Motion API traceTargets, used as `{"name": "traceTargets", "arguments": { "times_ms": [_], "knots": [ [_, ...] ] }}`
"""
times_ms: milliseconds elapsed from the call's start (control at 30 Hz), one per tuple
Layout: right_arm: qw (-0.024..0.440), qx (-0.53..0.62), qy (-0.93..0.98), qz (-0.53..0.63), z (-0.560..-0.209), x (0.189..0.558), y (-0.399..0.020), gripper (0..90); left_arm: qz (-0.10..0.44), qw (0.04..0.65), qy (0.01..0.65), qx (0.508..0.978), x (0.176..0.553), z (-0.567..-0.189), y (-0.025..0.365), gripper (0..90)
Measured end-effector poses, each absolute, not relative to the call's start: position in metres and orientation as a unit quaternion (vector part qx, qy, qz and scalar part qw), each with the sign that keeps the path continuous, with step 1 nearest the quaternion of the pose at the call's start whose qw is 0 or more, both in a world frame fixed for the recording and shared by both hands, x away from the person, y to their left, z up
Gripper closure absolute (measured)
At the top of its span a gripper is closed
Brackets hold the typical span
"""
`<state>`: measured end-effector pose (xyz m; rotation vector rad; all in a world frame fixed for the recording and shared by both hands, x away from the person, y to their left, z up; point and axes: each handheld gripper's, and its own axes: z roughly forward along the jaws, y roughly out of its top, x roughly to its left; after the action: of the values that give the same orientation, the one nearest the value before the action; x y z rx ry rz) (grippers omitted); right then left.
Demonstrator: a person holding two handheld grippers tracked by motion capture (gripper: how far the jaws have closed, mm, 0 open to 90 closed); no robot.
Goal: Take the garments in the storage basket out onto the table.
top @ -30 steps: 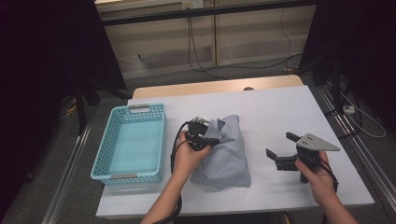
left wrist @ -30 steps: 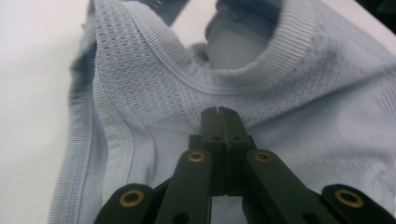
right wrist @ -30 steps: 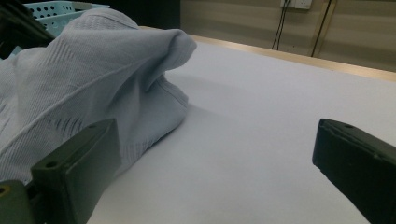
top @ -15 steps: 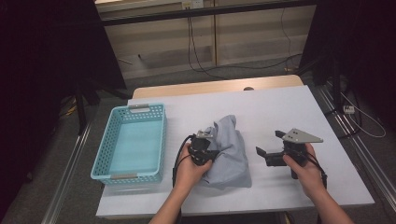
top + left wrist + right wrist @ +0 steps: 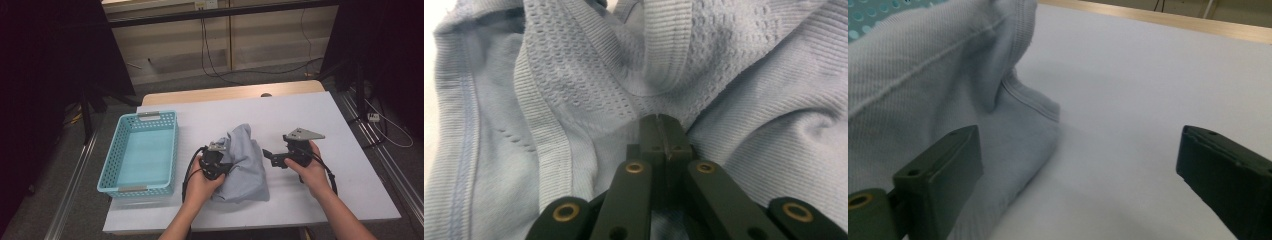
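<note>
Left gripper (image 5: pixel 663 131): jaws closed, pinching a fold of the grey garment (image 5: pixel 246 165) at table centre. Right gripper (image 5: pixel 1078 170): jaws wide, empty, garment edge beside one jaw. Teal basket (image 5: pixel 141 150) lies at 9 o'clock of the garment; the pinched fold hides the jaw tips

Basket (image 5: pixel 141 151): turquoise, perforated walls, open top, handle slot at near and far ends, lengthwise on left part of tabletop (image 5: pixel 305 110). Tabletop: white sheet over wood, wooden strip bare along far edge. Beyond tabletop: pale wall panels, black cables (image 5: pixel 202 45) hanging to floor. Dark stands on both sides. Metal rail (image 5: pixel 75 195) on floor at left. White plug strip (image 5: pixel 373 117) on floor at right.
</note>
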<state>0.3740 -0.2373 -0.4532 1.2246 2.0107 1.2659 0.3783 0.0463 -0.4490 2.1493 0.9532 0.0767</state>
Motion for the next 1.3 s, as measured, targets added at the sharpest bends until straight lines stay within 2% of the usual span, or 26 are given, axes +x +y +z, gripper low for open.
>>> {"name": "traceTargets", "arguments": {
  "times_ms": [67, 600, 733, 1000, 1100, 1167, 1300],
  "knots": [
    [0.227, 0.442, 0.735, 0.461, -0.45, 0.377, -0.233, 9.6, 0.03, 0.387, 0.376, 0.842, 0.378, -0.45, 0.047, 90.0],
    [0.217, 0.416, 0.747, 0.471, -0.431, 0.381, -0.206, 5.4, 0.044, 0.376, 0.396, 0.837, 0.376, -0.439, 0.062, 90.0],
    [0.218, 0.411, 0.755, 0.461, -0.435, 0.386, -0.199, 6.1, 0.048, 0.377, 0.406, 0.831, 0.376, -0.435, 0.071, 90.0],
    [0.188, 0.42, 0.758, 0.463, -0.449, 0.397, -0.189, 7.7, 0.054, 0.38, 0.422, 0.821, 0.376, -0.432, 0.083, 90.0],
    [0.183, 0.419, 0.763, 0.456, -0.452, 0.401, -0.185, 15.5, 0.055, 0.381, 0.424, 0.82, 0.376, -0.431, 0.086, 90.0],
    [0.173, 0.414, 0.765, 0.461, -0.454, 0.404, -0.183, 27.3, 0.056, 0.379, 0.424, 0.821, 0.376, -0.43, 0.088, 90.0],
    [0.149, 0.427, 0.765, 0.459, -0.456, 0.406, -0.179, 43.5, 0.057, 0.38, 0.429, 0.818, 0.376, -0.429, 0.092, 90.0]
  ]
}}
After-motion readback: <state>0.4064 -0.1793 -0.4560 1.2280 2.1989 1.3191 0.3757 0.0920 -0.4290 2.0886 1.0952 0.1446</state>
